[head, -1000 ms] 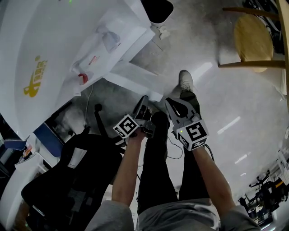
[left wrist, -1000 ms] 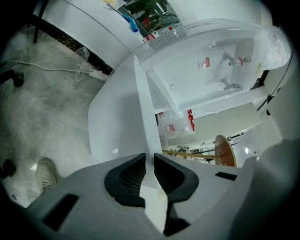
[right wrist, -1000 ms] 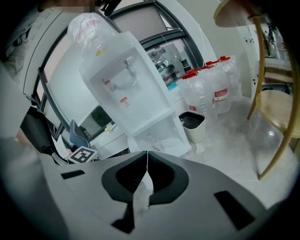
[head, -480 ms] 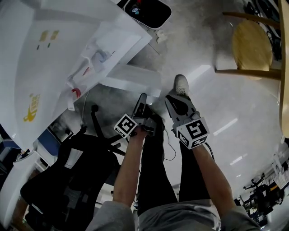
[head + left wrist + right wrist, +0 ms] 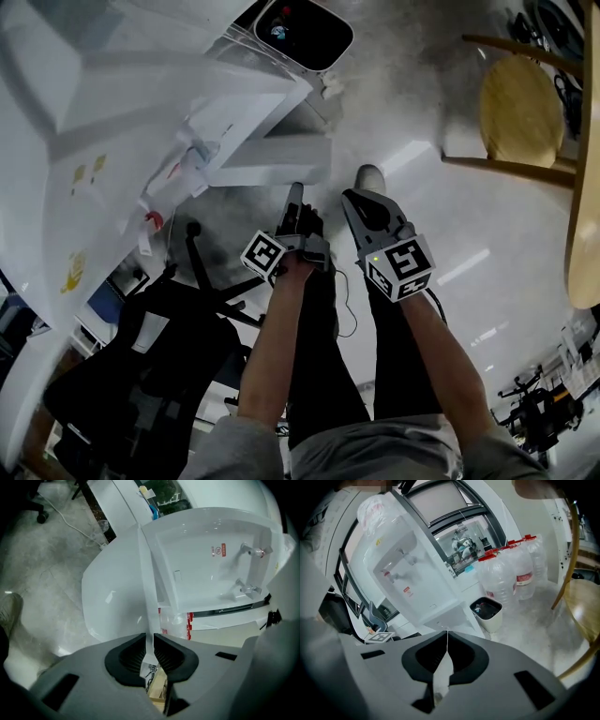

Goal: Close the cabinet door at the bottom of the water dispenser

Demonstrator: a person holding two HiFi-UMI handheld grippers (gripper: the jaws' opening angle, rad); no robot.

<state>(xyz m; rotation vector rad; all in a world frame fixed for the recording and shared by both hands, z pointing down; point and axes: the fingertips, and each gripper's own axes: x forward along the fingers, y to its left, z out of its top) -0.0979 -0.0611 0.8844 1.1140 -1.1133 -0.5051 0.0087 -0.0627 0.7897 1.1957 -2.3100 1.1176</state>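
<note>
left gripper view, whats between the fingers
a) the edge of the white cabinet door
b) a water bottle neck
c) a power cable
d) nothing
A: in the left gripper view the thin white edge of the cabinet door runs straight down between the left gripper fingers, which are closed on it.

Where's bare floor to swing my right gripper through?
Bare floor between the shoe, the stool and the bin, right of the right gripper. Crowded left: office chair and dispenser hem in the left gripper on the cabinet door.
</note>
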